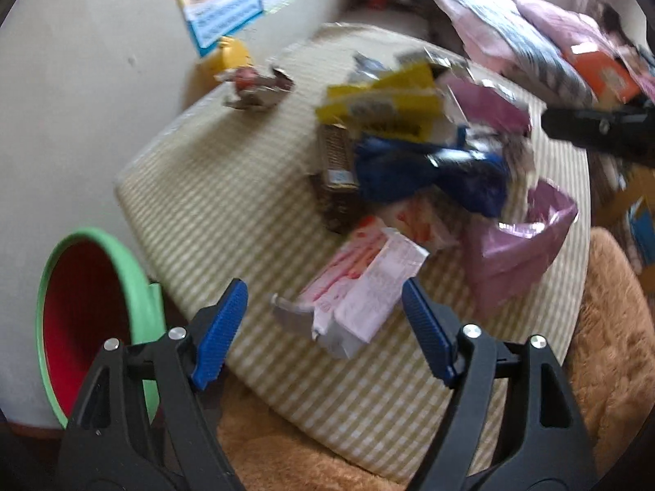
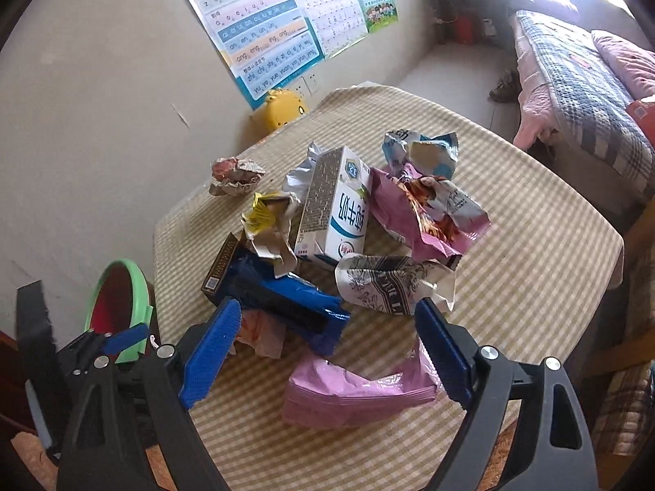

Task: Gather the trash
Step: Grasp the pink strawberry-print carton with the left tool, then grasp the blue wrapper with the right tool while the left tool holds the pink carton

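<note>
Trash lies heaped on a table with a checked cloth [image 2: 532,270]: a milk carton [image 2: 335,208], a blue wrapper [image 2: 286,298], a black-and-white pouch [image 2: 389,282], pink bags [image 2: 356,393] and a crumpled foil ball [image 2: 235,176]. My right gripper [image 2: 327,307] hangs open above the near pink bag and the blue wrapper, holding nothing. In the blurred left wrist view my left gripper [image 1: 325,298] stands open over a pink-and-white wrapper [image 1: 360,298] at the table's near edge, without pressing on it. The blue wrapper [image 1: 430,176] lies beyond.
A green bin with a red inside [image 1: 94,307] [image 2: 118,298] stands on the floor left of the table, by the wall. A yellow toy [image 2: 282,108] sits behind the table. A bed with quilts [image 2: 581,94] fills the right. A brown cushion [image 1: 606,327] borders the table.
</note>
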Tool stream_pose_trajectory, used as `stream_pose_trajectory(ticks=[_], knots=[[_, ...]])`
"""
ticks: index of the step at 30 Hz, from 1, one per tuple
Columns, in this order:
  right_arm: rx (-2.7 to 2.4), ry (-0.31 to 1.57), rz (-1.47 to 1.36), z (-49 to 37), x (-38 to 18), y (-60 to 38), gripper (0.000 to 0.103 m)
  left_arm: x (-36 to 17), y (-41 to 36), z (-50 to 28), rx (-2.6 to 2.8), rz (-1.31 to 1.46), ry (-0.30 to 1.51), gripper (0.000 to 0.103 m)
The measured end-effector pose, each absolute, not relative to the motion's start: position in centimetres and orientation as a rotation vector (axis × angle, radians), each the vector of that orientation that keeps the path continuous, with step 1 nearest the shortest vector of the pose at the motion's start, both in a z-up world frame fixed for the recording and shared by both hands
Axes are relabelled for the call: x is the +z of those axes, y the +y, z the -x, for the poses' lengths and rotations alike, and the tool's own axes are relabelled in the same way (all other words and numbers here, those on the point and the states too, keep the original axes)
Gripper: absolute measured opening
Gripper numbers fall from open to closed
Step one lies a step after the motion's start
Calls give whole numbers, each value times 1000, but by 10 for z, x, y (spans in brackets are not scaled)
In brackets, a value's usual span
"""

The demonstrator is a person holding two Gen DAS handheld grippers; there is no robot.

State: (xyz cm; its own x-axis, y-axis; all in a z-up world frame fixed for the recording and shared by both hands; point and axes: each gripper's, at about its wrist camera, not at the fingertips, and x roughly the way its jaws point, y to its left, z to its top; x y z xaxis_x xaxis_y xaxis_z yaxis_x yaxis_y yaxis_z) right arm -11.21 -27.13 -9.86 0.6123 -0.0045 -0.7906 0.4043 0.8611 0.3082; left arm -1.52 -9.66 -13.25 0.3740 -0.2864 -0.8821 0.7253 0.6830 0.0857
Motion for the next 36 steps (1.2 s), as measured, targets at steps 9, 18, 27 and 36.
stream_pose_trajectory(ticks=[9, 18, 27, 36], knots=[[-221, 896, -469, 111, -102, -265, 83, -159, -104, -5, -675, -477, 1120, 53], [-148, 991, -369, 82, -115, -252, 83, -113, -49, -20, -586, -253, 1074, 52], [-99, 1085, -234, 50, -131, -235, 83, -69, 10, -35, -347, -160, 905, 54], [-38, 1152, -212, 42, -151, -218, 49, -68, 34, -44, -276, -120, 903, 55]])
